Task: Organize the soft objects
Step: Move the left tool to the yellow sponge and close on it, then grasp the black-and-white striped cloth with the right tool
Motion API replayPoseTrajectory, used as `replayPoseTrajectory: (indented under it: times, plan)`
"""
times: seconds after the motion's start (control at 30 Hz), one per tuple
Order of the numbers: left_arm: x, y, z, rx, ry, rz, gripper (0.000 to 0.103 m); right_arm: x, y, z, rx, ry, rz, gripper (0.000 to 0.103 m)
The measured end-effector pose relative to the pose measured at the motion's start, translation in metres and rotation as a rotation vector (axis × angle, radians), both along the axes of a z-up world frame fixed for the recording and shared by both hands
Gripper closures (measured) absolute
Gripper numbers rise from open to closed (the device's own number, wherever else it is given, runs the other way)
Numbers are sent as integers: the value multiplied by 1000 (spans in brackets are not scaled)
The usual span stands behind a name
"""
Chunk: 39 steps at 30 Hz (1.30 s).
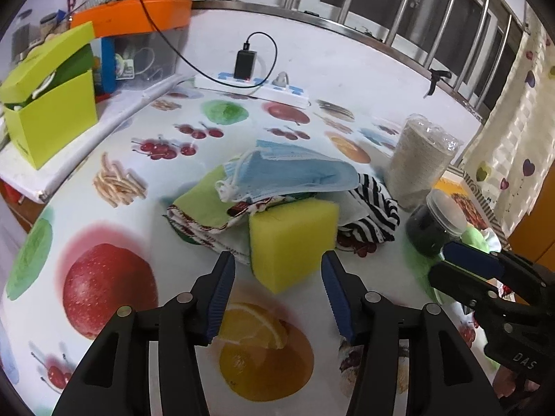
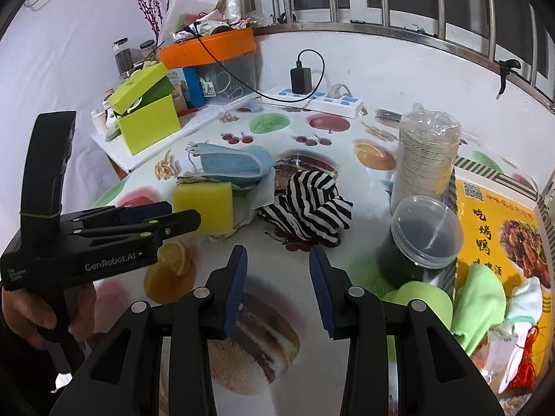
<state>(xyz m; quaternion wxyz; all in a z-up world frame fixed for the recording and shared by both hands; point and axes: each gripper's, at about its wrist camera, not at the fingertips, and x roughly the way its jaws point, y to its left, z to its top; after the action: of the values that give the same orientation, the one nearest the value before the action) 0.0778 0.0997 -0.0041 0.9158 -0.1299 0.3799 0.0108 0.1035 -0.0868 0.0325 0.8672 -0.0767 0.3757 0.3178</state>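
Approach step: left tool (image 1: 277, 260) gaping, empty, lined up on sponge (image 1: 295, 239); right tool (image 2: 277, 256) half-open, empty. Next: advance, clamp gently.

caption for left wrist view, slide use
Left gripper, jaws open, lined up on the yellow sponge beside the masks and striped cloth.

Your left gripper (image 1: 277, 260) has bare tablecloth (image 1: 114, 208) to its left and below it, with the yellow sponge (image 1: 293, 239) right ahead between the open jaws. Your right gripper (image 2: 277, 256) has clear cloth up to the striped cloth (image 2: 307, 204). On its right, the dark jar (image 2: 421, 239) and wrapped cup stack (image 2: 425, 159) block the way.
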Motion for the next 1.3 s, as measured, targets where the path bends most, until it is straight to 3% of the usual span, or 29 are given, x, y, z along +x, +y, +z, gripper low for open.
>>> replayPoseTrajectory:
  times: [0.17, 0.23, 0.6, 1.03, 1.3]
  plan:
    - [8, 0, -3, -16, -6, -4, 52, 9, 5, -2, -3, 5, -10, 64]
    - [10, 0, -4, -18, -6, -1, 64, 13, 7, -3, -4, 6, -17, 64]
    - [8, 6, -7, -31, -25, -8, 76, 37, 17, -12, -15, 38, -66, 64]
    - [-29, 25, 0, -42, -59, -9, 77, 58, 23, -16, -28, 71, -160, 64]
    - [-35, 31, -4, -56, -55, -35, 77, 76, 36, -32, -86, 125, -193, 64]
